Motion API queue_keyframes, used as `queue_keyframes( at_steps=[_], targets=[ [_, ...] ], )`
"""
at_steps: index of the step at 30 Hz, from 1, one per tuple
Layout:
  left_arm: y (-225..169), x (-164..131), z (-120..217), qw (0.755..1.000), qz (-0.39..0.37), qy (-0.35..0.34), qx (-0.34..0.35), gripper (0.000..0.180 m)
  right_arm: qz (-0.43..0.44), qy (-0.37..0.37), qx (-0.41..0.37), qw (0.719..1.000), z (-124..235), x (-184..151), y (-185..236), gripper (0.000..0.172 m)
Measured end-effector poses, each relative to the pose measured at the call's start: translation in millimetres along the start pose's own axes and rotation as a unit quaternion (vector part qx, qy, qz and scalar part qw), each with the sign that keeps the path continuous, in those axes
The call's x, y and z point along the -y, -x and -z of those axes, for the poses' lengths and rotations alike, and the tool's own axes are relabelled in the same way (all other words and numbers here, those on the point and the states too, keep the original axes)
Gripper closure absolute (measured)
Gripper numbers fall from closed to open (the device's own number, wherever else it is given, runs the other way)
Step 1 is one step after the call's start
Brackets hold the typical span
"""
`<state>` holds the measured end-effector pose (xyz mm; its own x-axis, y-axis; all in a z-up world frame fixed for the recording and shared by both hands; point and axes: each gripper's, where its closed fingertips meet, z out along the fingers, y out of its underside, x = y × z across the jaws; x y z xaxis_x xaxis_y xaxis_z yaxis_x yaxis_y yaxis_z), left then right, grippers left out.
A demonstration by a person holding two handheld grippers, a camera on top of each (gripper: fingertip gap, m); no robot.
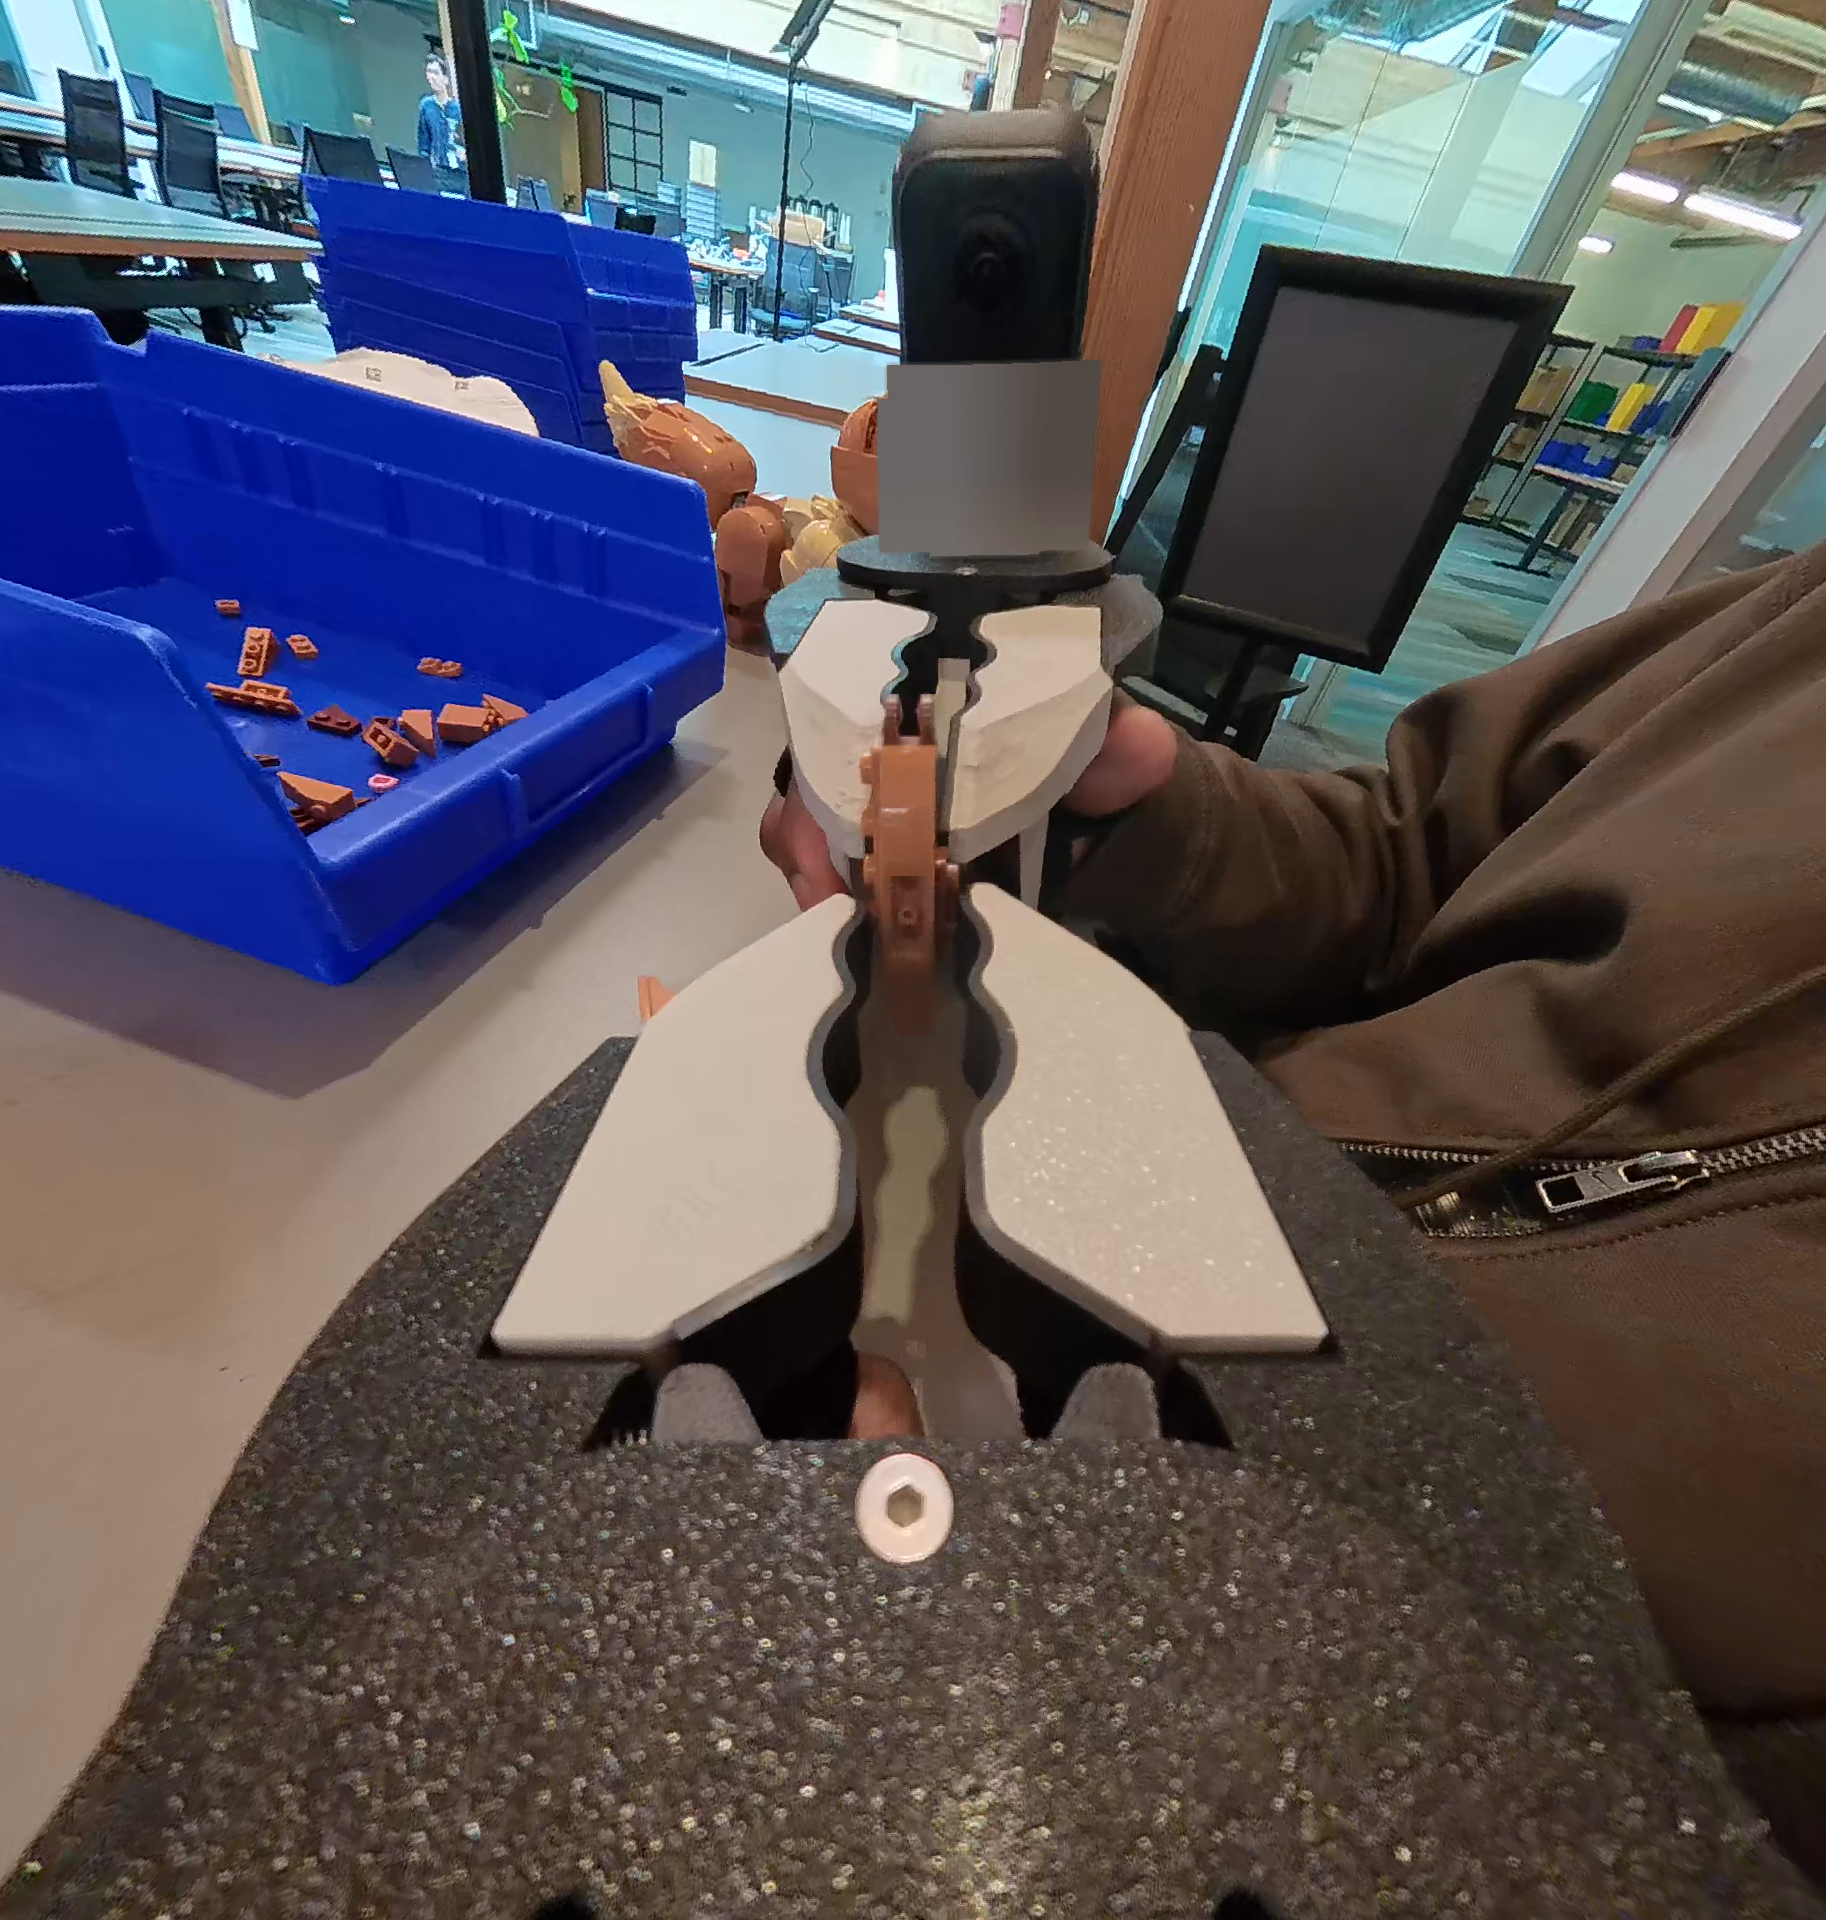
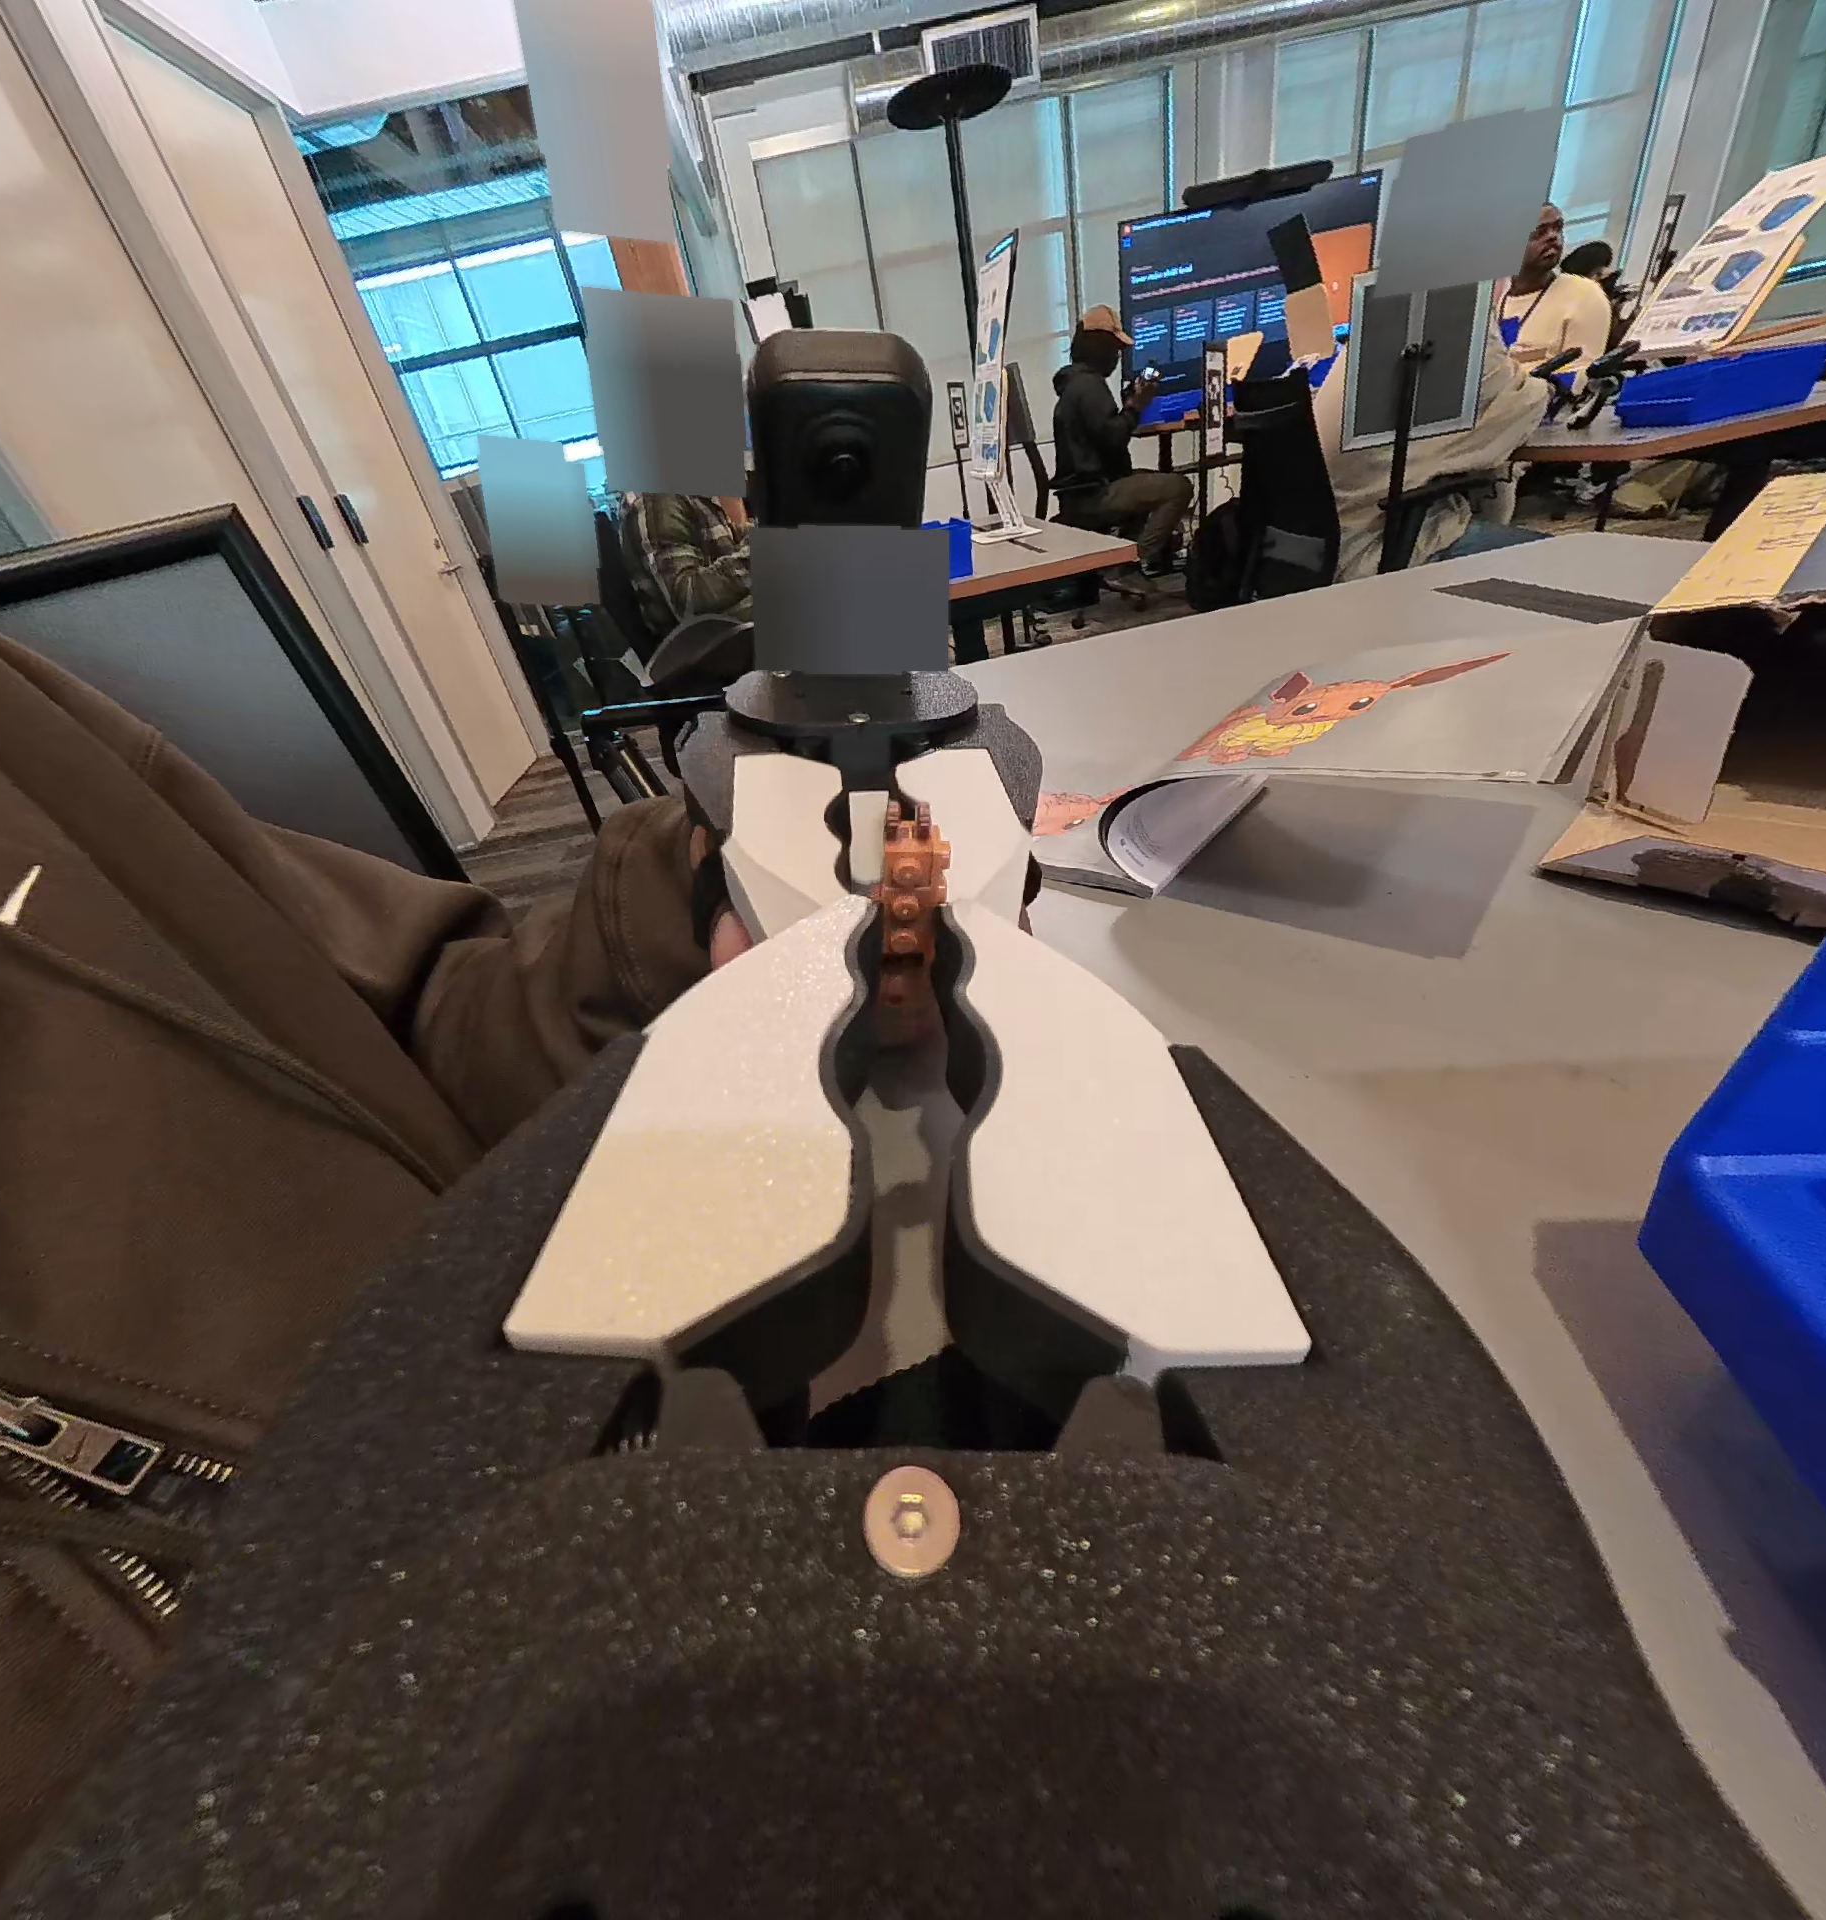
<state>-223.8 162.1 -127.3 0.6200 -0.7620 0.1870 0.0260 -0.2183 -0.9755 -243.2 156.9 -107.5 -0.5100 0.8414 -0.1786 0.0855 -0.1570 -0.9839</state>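
Grey surface point(image 2: 1304, 1039) carries a blue bin point(image 1: 535, 790) of brown bricks, far ones blurred. Left hand-held gripper point(image 1: 907, 935) and right hand-held gripper point(image 2: 904, 935), tip to tip, both clamp 1 brown brick assembly point(image 1: 901, 831); its lower end is hidden. Booklet point(image 2: 1179, 831) print unreadable.

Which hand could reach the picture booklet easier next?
Left, probably. The booklet lies on the table just past the left gripper, farther from the right gripper. Both grip one brown brick piece.
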Motion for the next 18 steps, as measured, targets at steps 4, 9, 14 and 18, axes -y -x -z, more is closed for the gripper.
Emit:
queue_keyframes(
  at_steps=[4, 9, 14, 18],
  targets=[
    [0.6, 3.9, 2.7, 1.0, 0.008, -0.013, -0.003, 0.165, -0.009, -0.003, 0.005, 1.0, 0.9, 0.7, -0.1, 0.163],
    [1.7, 9.9, 6.7, 0.999, 0.019, -0.034, -0.006, 0.165, -0.015, -0.002, 0.008, 1.0, 1.2, 0.3, 0.0, 0.164],
    [2.8, 19.4, 14.6, 0.997, 0.024, -0.067, -0.008, 0.166, -0.023, -0.026, 0.0, 0.999, 8.2, 7.8, -5.6, 0.172],
    [2.5, 15.7, 9.7, 0.998, 0.018, -0.054, -0.003, 0.165, -0.028, -0.048, -0.003, 0.998, 11.7, 14.2, -7.4, 0.171]
  ],
)
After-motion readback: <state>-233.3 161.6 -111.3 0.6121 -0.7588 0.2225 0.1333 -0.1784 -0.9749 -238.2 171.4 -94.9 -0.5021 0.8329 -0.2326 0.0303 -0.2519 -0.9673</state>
